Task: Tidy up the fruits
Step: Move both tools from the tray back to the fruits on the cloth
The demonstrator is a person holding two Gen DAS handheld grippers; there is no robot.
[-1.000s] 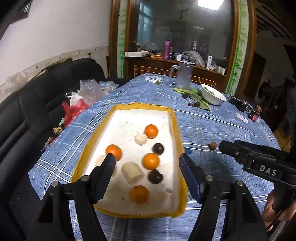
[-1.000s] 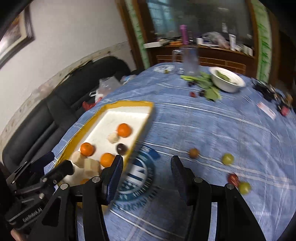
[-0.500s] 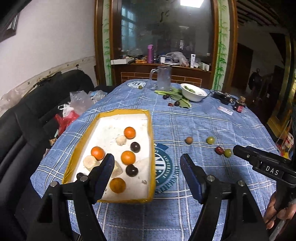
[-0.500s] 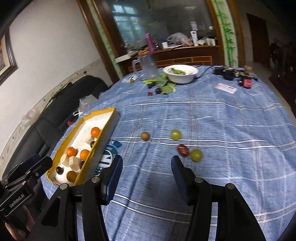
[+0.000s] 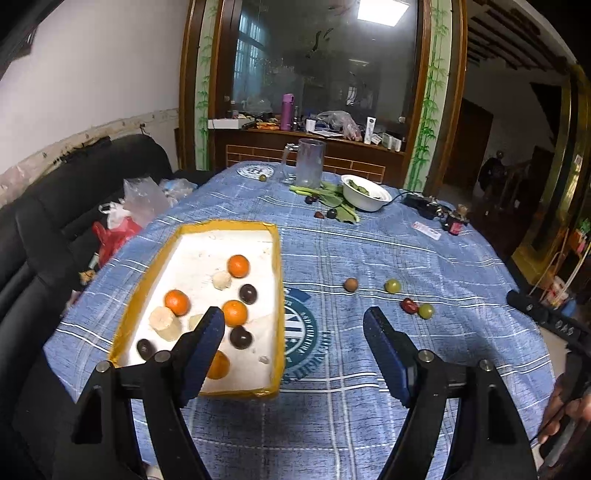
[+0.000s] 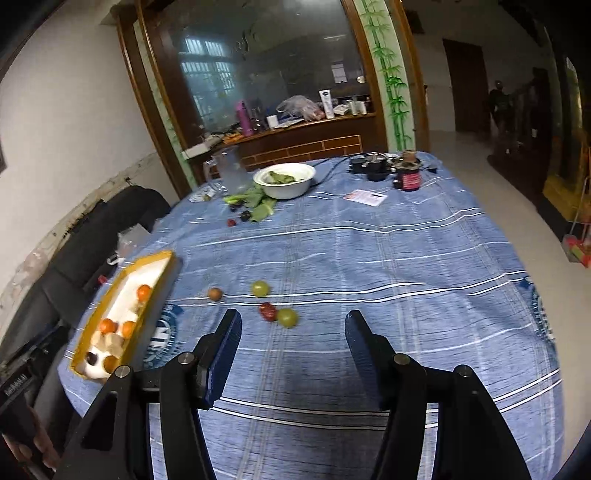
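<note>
A tray (image 5: 275, 258) of fruit lies left on the table (image 5: 369, 251); four loose fruits (image 6: 259, 288) sit right of it, a bowl (image 6: 286, 184) probably holding leaves behind.

Dim room, lit mainly by a ceiling panel (image 5: 382, 10) reflected in dark glass — fisheye bending and black corners in both views, the right-wrist view slightly motion-soft.

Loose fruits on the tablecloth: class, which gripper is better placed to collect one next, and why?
Probably right: the right gripper, jaws opening and empty, faces the red fruit and green fruit; the left gripper sits by the tray.
</note>
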